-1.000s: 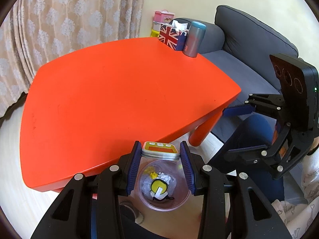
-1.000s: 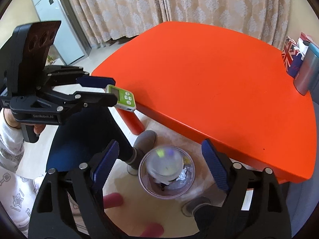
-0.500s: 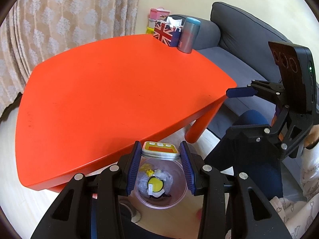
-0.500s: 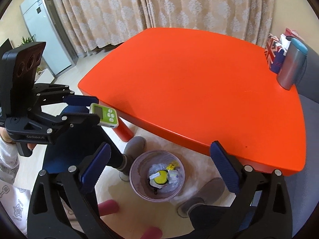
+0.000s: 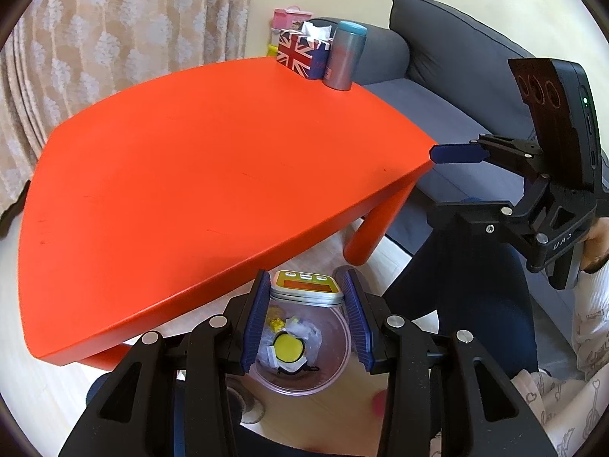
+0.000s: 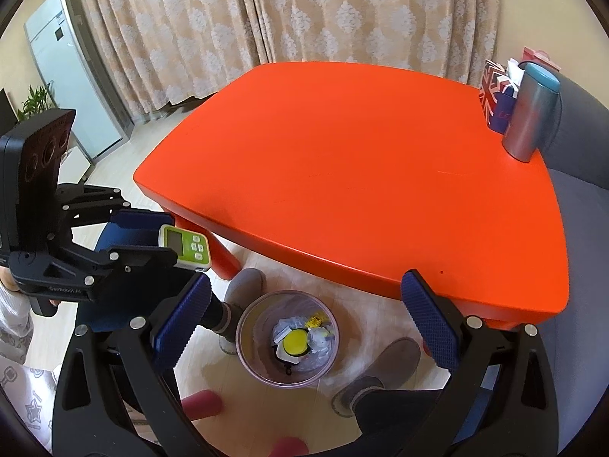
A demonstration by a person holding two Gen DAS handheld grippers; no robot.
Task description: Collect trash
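Note:
My left gripper [image 5: 304,290] is shut on a green timer with a grey display [image 5: 304,285], which it holds over the near edge of the orange table [image 5: 213,175] and above a clear round trash bin [image 5: 335,375] on the floor. The bin holds crumpled white scraps and a yellow round piece [image 5: 288,347]. Seen from the right wrist, the left gripper [image 6: 165,239] holds the timer [image 6: 186,245] left of the bin [image 6: 247,346]. My right gripper [image 6: 304,304] hangs above the bin, open wide with nothing between its fingers.
A Union Jack tissue box [image 6: 495,95] and a grey tumbler with a teal lid [image 6: 531,114] stand at the table's far right corner. A grey sofa [image 5: 456,57] lies beyond. A person's slippered feet [image 6: 380,361] flank the bin. Curtains hang behind.
A blurred piece that was over the bin a second ago now lies inside it. My right gripper drew up and back, and its jaws spread a little wider. The left still holds the timer.

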